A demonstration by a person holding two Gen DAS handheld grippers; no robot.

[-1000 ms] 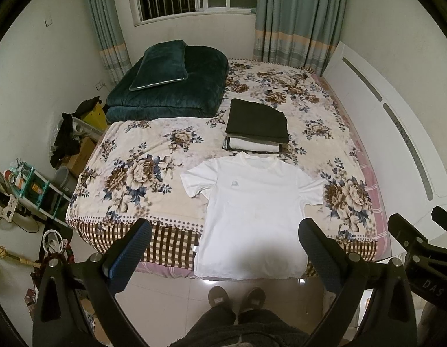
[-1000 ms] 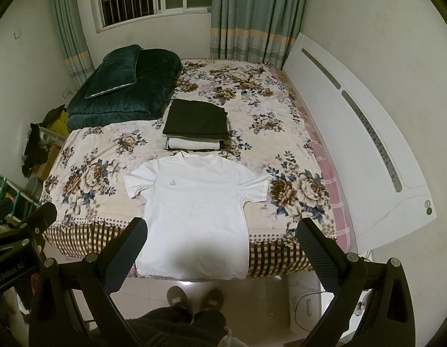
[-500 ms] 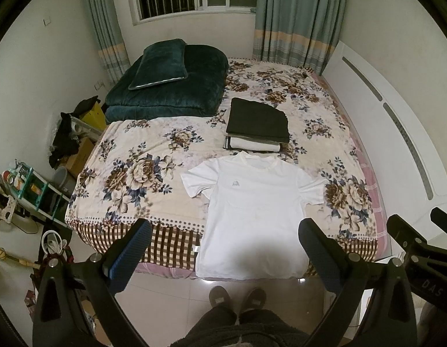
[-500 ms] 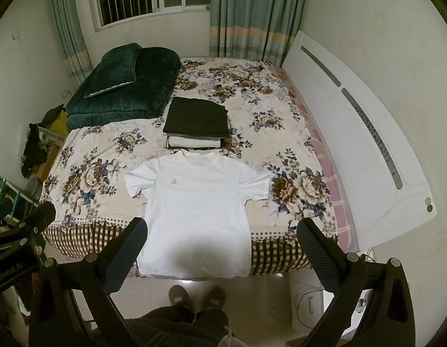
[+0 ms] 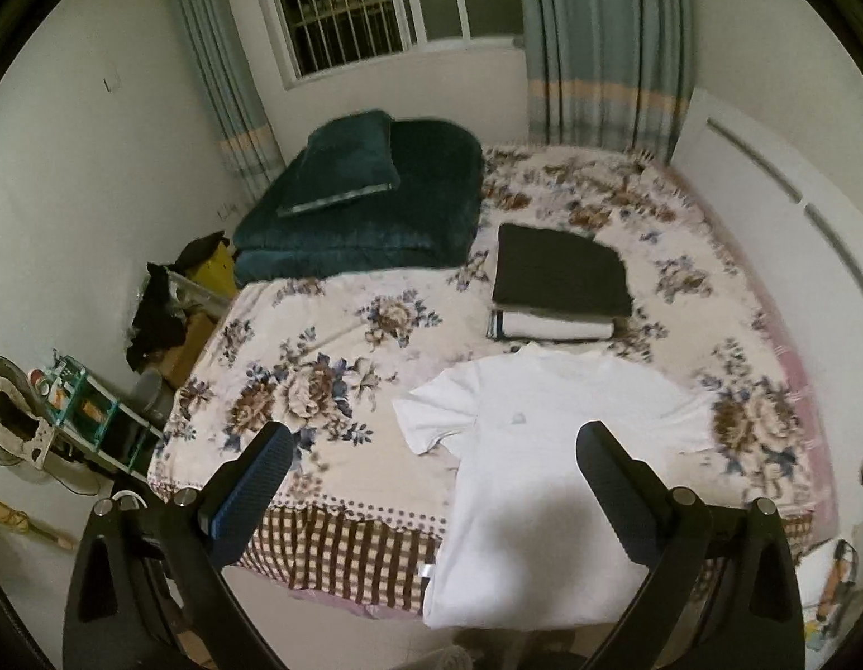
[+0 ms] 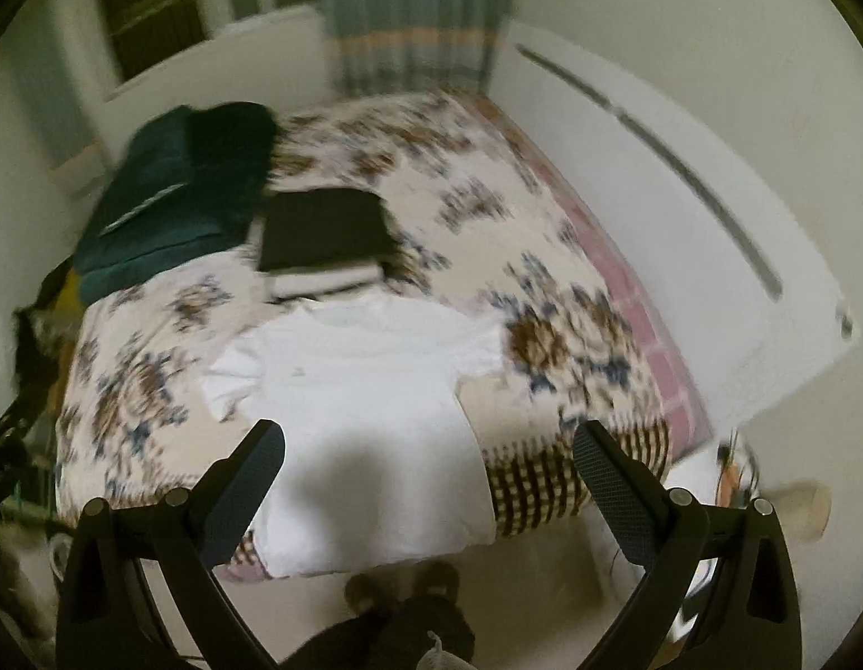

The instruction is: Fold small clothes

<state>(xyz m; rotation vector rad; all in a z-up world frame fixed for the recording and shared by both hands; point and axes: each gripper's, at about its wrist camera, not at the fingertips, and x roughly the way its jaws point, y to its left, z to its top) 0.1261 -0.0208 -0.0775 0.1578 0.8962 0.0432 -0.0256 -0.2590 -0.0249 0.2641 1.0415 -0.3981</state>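
Observation:
A white T-shirt lies flat, front up, on the floral bed, its hem hanging over the near edge; it also shows in the right wrist view. My left gripper is open and empty, held above the shirt's left side near the bed's near edge. My right gripper is open and empty, above the shirt's lower right part. Neither touches the shirt. The right wrist view is blurred.
A stack of folded clothes, dark on top, lies just beyond the shirt's collar. A dark green folded quilt with pillow sits at the far left of the bed. A white headboard runs along the right. Clutter and a shelf stand left of the bed.
Both grippers have moved forward and down toward the bed, so the shirt looks larger. The left view has swung left, the right view right. Both stay open.

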